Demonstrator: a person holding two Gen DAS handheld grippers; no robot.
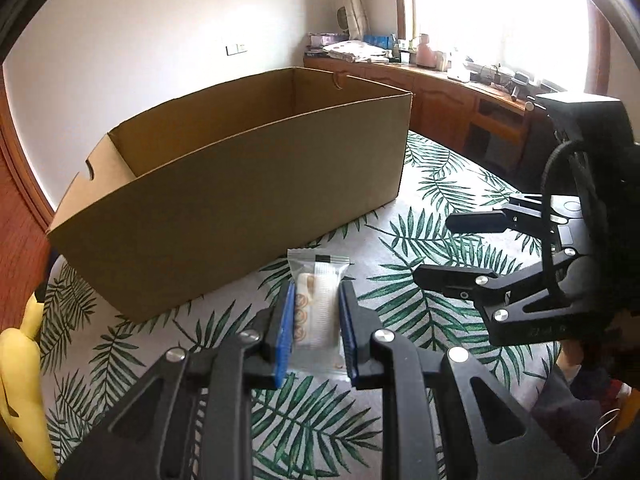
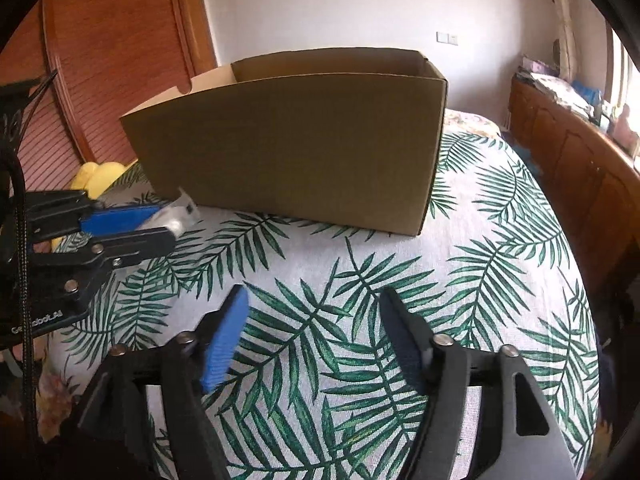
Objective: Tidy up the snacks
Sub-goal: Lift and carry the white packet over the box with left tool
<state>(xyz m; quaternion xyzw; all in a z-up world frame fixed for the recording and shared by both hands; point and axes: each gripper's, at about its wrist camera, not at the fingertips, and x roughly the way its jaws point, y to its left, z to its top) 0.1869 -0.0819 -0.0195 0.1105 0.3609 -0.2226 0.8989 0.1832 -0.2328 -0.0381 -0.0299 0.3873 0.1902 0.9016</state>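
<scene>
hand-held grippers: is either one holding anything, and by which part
The left hand-held gripper is shut on a clear plastic-wrapped snack packet, its blue pads clamping the packet's two long sides near the lower half. The right hand-held gripper stands open, holding nothing.

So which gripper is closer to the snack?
Left. The left gripper has its jaws shut on the snack. The right gripper hangs open off to the side, with nothing between its jaws.

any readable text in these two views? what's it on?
"Ge...boot_AI", middle letters hidden by a cable: white print on the black body of the left gripper, seen in the right wrist view.
Clear plastic snack packet held in it: round printed marks, no legible words.
Brown cardboard box: no print visible.
</scene>
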